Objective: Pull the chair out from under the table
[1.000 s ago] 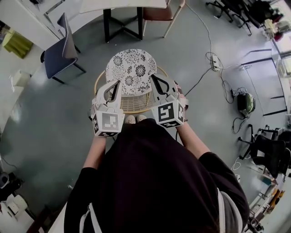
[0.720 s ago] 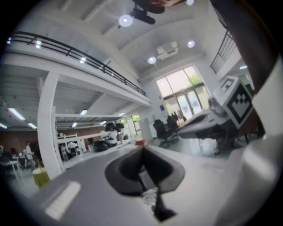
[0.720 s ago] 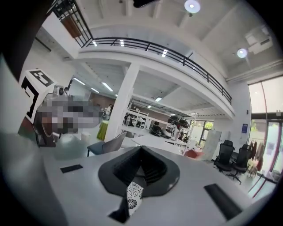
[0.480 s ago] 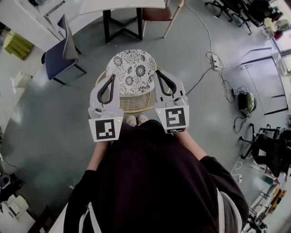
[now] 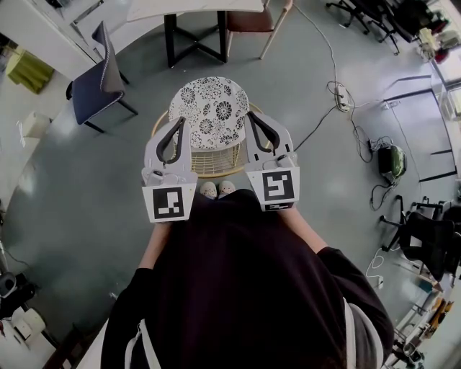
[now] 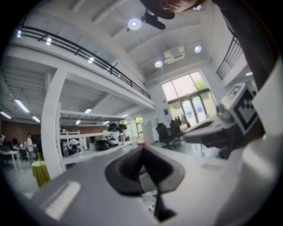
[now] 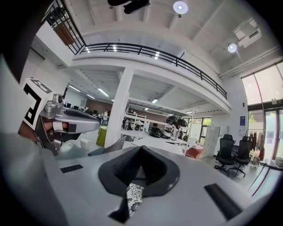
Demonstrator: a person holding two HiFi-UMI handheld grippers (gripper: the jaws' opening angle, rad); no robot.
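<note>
Wicker chair (image 5: 209, 115) with flowered seat out on grey floor (image 5: 310, 79), just in front of the person's shoes and well apart from the table (image 5: 194, 9) at the far edge. Left gripper (image 5: 179, 124) and right gripper (image 5: 250, 117) side by side over its near rim, contact unclear. Both clenched, tips pressed together on nothing. Blue chair (image 5: 97, 83) off to the left.

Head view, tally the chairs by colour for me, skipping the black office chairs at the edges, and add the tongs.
Floral-seat chair: 1
Dark blue chair: 1
Brown-seat chair: 1
Tongs: 2, left tongs and right tongs
Total: 5
</note>
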